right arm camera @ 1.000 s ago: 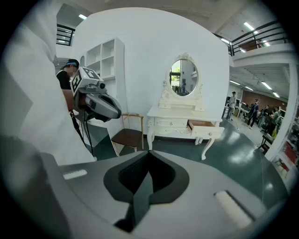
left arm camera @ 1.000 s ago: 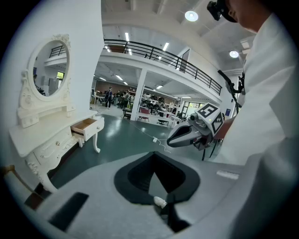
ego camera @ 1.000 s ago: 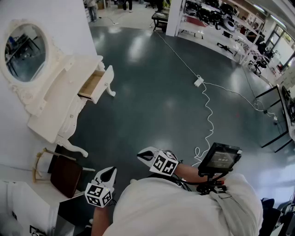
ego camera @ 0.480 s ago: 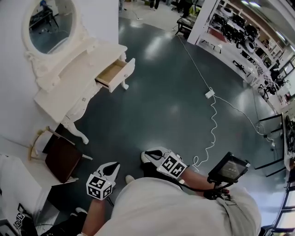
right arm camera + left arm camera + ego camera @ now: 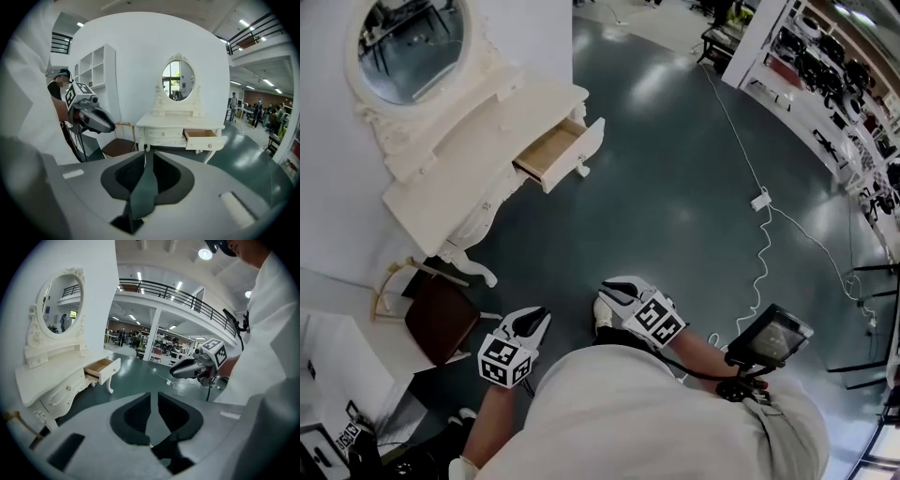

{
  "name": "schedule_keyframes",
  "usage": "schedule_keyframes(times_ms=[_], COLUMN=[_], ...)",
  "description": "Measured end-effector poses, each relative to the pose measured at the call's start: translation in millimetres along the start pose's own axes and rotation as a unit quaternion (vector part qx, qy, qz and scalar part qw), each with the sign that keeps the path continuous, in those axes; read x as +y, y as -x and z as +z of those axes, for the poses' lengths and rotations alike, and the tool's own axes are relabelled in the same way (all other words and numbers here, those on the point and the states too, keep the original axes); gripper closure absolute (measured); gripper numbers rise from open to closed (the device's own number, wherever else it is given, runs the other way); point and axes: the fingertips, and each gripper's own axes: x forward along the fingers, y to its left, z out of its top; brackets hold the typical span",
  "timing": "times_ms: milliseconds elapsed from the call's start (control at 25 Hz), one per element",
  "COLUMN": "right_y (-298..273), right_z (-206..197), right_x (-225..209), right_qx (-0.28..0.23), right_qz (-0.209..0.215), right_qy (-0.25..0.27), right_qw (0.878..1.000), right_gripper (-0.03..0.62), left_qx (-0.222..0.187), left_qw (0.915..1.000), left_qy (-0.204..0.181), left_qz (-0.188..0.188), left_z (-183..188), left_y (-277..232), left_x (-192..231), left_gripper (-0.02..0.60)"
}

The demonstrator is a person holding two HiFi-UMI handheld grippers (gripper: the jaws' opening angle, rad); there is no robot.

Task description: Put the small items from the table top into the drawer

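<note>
Head view, nearest first: left gripper [image 5: 534,322] and right gripper [image 5: 609,292] carried close to a white-clad body, over dark floor [image 5: 675,187], well apart from the furniture. Opening on both sides at this moment: narrow gap on the left, wider gap on the right, with only floor and distant furniture seen between either pair of jaws. Empty, then, both of them.

Further out, to the left: brown-seated chair [image 5: 441,319] just beside the near end of the white dressing table [image 5: 478,178]. Beyond that, at the table's front edge toward its far end, drawer [image 5: 561,155] pulled out, wooden inside showing, no contents made out from this distance. Above the tabletop, oval mirror [image 5: 408,37] against the wall. Off to the right, white cable [image 5: 764,239] trailing across the floor.

No small items distinguishable on the tabletop in any view. Pale and seemingly bare from the right gripper view, yet too far off to rule out something tiny. Whereabouts of the items: not determinable.

Judged progress: barely begun, at the approach stage. Drawer ready to receive. Left to do, as far as can be told: walk up to the front edge, find each item on the tabletop, pinch it, carry it over the drawer, release inside.
</note>
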Motion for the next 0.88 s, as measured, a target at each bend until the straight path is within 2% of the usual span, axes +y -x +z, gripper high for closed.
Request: schedule_keyframes(times_ms=[200,360,560,760,880], right_y=[-18.0,-41.2,-45.4,-75.7,-94.0], right_z=[10.0,-2.8,-17.8,-5.9,1.4], right_x=[-99.5,-174.9,-227.6,-276.2,-300.8], right_qx=[-0.012,-0.001,0.011,0.016,0.022], right_qz=[-0.006,-0.015,-0.022,-0.033,-0.042], right_qy=[-0.002,-0.020,-0.054,-0.068,-0.081], right_qw=[1.000,1.000,0.998,0.997,0.996], right_gripper=[0.536,0.523,0.507,0.496,0.487], left_qx=[0.001,0.001,0.015,0.028,0.040], left_qw=[0.9996,0.9998,0.9996,0.9987,0.9966], left_qy=[-0.006,-0.004,-0.016,-0.026,-0.040], left_qz=[0.026,0.022,0.018,0.034,0.061], left_z=[62.7,101.1,138.4,169.8,184.9], left_y=[-69.2,-135.8,-187.4,-216.4,-226.6], left_x=[49.7,93.3,114.4,197.4,261.5], left_gripper=[0.523,0.512,0.495,0.488,0.489])
